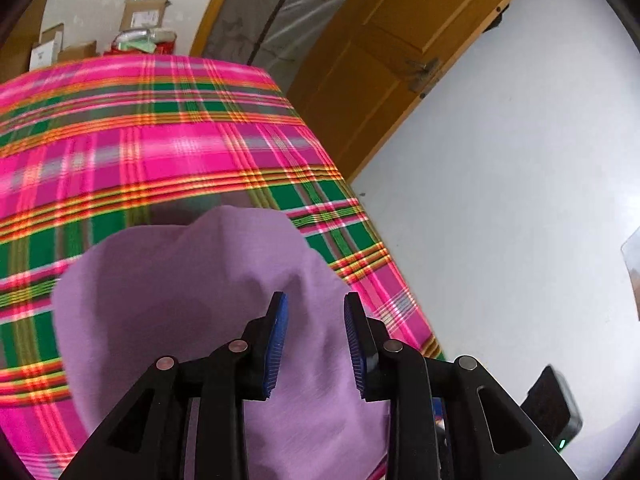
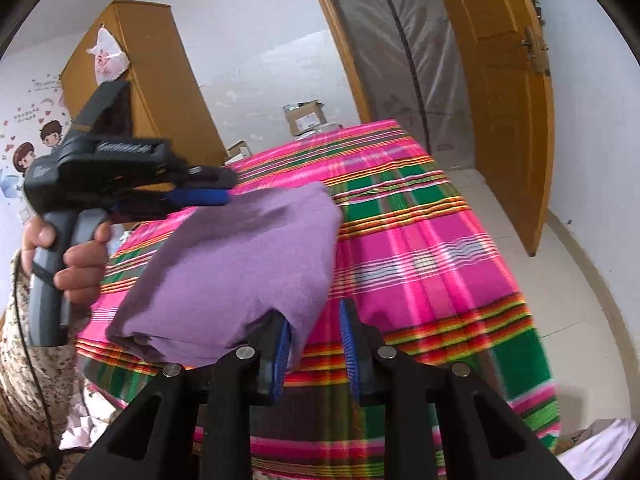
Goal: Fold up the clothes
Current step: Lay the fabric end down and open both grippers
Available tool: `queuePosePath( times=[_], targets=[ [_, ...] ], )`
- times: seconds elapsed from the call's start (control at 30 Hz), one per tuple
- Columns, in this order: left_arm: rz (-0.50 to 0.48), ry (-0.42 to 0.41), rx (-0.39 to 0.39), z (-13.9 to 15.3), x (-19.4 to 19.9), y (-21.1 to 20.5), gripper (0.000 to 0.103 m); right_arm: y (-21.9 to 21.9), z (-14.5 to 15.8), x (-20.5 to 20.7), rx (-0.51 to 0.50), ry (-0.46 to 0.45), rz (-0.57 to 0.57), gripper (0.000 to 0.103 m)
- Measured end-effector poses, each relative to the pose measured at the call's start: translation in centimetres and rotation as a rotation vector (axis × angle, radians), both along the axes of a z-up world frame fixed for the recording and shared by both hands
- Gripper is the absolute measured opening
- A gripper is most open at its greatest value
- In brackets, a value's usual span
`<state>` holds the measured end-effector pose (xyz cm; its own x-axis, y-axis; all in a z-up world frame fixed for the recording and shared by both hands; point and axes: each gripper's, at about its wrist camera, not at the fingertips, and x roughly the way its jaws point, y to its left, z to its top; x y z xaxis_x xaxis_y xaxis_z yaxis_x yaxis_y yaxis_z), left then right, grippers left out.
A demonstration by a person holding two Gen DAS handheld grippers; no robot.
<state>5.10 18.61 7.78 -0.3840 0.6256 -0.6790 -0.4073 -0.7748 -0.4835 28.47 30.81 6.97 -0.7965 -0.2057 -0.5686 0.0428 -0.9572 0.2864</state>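
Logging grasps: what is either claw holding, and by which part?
Nothing: both the left claw and right claw stand open over the folded purple garment.

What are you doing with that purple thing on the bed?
A person is folding clothes using a handheld gripper in each hand. A purple garment lies bunched in a folded heap on the pink and green plaid blanket. Both the left gripper and right gripper have open jaws. Neither is pinching the cloth right now; they hang just over it.
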Motion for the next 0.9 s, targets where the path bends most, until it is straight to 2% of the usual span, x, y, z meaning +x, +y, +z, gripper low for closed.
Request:
queuePosePath(
  times=[0.13,0.23,0.33,0.6,0.77,0.9],
  targets=[
    [0.014,0.007,-0.019,0.0,0.8,-1.9,0.03,0.9,1.0,0.6,0.002,0.006,-0.024,0.024],
    [0.026,0.018,-0.064,-0.4,1.9,-3.3,0.03,0.7,2.4,0.9,0.002,0.046,-0.016,0.024],
    [0.04,0.014,-0.076,-1.0,2.8,-4.9,0.03,0.1,3.7,1.1,0.022,0.078,0.01,0.024],
    [0.047,0.009,-0.076,-2.2,5.3,-7.5,0.032,-0.2,5.1,2.0,0.103,0.039,0.046,0.025],
    [0.042,-0.002,-0.085,-2.9,6.1,-8.2,0.032,-0.8,4.6,-1.4,0.07,0.028,0.072,0.025],
    [0.058,-0.008,-0.071,-3.2,6.9,-9.3,0.032,-1.7,2.4,-4.1,0.054,-0.048,0.095,0.025]
  ],
)
